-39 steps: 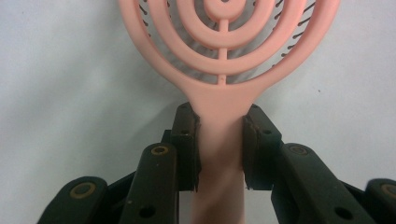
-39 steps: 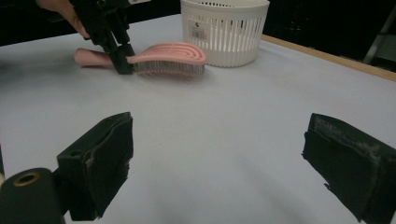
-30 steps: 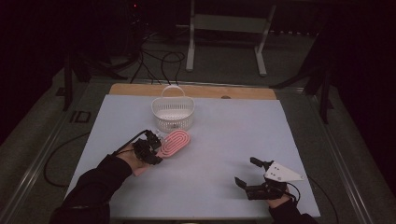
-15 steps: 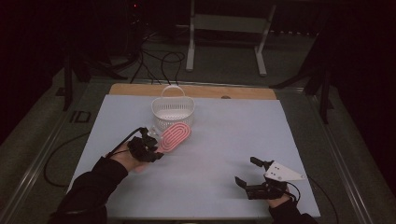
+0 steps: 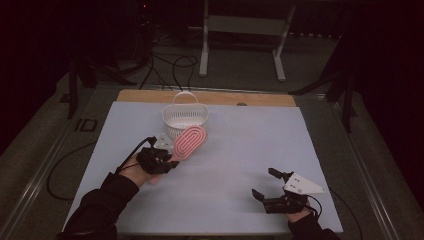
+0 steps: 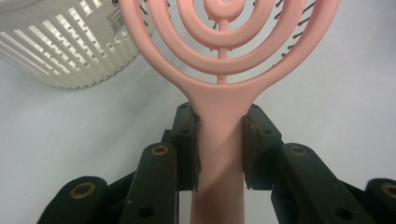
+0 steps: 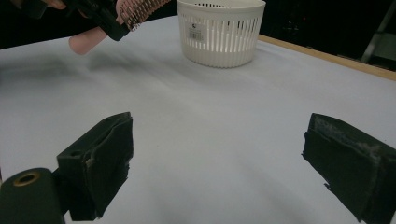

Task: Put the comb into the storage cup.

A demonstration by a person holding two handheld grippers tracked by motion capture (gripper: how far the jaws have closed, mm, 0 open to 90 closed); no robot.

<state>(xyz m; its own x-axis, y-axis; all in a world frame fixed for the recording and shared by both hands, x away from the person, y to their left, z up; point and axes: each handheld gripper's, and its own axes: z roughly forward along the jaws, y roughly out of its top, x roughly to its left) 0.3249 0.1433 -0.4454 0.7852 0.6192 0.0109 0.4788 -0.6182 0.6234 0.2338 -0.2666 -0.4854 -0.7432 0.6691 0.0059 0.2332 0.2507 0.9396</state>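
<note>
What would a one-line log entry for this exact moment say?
left gripper: shut on pink hairbrush handle | brush: held above table, beside white basket | right gripper: open, nothing between fingers

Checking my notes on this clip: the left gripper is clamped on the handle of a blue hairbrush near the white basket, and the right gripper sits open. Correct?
Not quite: the hairbrush is pink, not blue, as the left gripper view shows. The rest stands: the left gripper is clamped on its handle near the white basket, and the right gripper sits open.

The high view looks down from above the near side of the bench (image 5: pixel 250 150), while each tool's camera sits low and close, and all share the white basket (image 5: pixel 185 118).
</note>
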